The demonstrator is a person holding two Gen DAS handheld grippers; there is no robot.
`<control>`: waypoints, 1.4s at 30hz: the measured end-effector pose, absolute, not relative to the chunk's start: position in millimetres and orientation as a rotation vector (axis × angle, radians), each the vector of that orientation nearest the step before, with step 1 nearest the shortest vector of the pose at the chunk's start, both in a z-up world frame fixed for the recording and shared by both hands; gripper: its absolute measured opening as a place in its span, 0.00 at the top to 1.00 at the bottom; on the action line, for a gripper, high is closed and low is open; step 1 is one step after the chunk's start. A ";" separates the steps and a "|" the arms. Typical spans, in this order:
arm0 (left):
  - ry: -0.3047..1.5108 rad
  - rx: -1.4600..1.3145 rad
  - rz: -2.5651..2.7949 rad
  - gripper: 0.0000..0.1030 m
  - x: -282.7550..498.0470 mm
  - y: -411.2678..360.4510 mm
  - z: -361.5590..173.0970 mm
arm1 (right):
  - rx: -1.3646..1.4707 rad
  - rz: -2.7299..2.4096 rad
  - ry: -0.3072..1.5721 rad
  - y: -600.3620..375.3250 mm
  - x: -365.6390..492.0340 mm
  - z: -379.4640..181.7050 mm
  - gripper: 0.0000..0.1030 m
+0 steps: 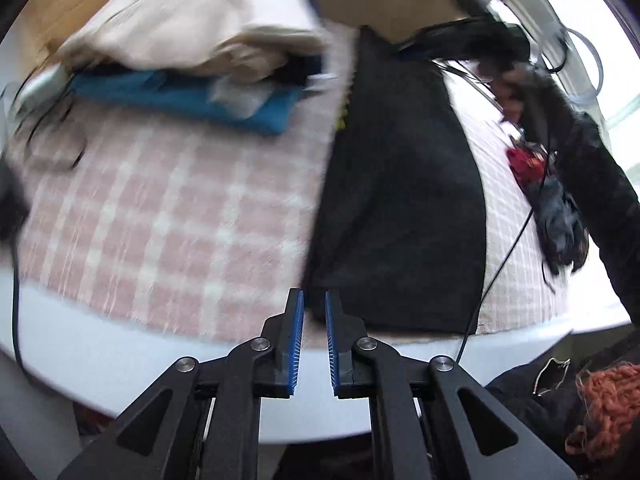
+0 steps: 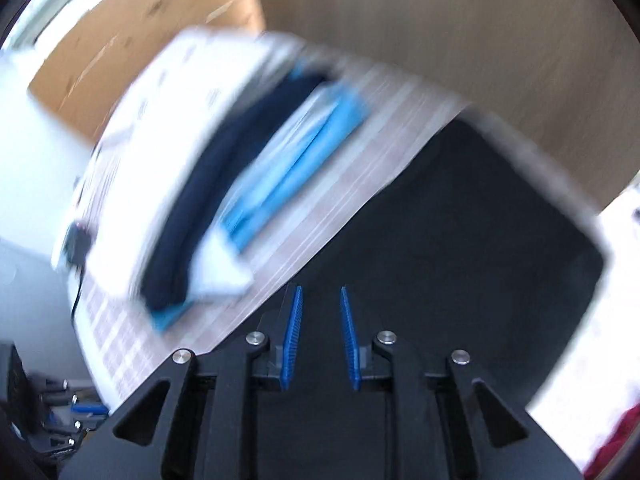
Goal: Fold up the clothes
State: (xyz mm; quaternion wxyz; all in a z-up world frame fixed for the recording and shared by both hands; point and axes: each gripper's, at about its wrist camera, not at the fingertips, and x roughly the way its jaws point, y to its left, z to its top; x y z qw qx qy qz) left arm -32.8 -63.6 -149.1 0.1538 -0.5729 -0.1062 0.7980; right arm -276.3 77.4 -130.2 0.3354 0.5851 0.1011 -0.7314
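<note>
Left wrist view: left hand-held gripper (image 1: 315,300) parted, empty, near black garment (image 1: 400,184) on checked bed cover (image 1: 160,216).
Right wrist view: right hand-held gripper (image 2: 320,300) parted, empty, above the garment.

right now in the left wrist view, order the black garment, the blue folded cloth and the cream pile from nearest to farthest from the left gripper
Measured from the left gripper:
1. Black garment, its near edge just ahead of the fingertips, slightly right.
2. Blue folded cloth, farther back on the left.
3. Cream pile, behind and on top of the blue cloth, by the far wall.
</note>
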 end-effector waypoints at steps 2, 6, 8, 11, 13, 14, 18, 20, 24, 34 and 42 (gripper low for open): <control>-0.264 -1.637 2.243 0.91 -44.1 -51.8 -158.5 | 1.536 -1.914 0.317 65.2 -262.9 -150.5 0.80; -0.175 -1.687 2.191 0.93 -61.8 -37.9 -185.8 | 1.493 -1.939 0.350 48.8 -252.7 -162.7 0.80; -0.188 -1.687 2.202 0.93 -67.5 -43.8 -187.6 | 1.476 -1.962 0.326 46.0 -254.4 -162.9 0.80; -0.196 -1.719 2.225 0.93 -78.6 -53.2 -184.1 | 1.494 -1.986 0.220 52.2 -264.6 -158.5 0.80; -0.164 -1.691 2.238 0.93 -82.2 -54.5 -170.5 | 1.500 -1.977 0.041 81.4 -265.3 -137.3 0.80; -0.147 -1.669 2.240 0.93 -83.5 -54.3 -162.2 | 1.490 -1.969 -0.051 99.3 -263.0 -124.0 0.80; -0.083 -1.585 2.225 0.91 -100.6 -47.2 -132.7 | 1.417 -2.047 -0.283 180.5 -239.9 -70.8 0.63; -0.041 -1.551 2.211 0.85 -118.0 -38.5 -121.9 | 1.390 -2.166 -0.297 221.8 -219.2 -50.4 0.48; 0.055 -1.531 2.171 0.69 -169.9 -9.3 -120.9 | 1.480 -2.320 -0.319 277.3 -186.9 -61.5 0.47; 0.177 -1.661 2.126 0.61 -278.2 38.2 -172.8 | 1.605 -2.345 -0.407 294.2 -178.5 -139.6 0.47; 0.253 -1.714 2.068 0.61 -295.3 44.9 -192.5 | 1.637 -2.313 -0.353 292.5 -184.9 -161.4 0.47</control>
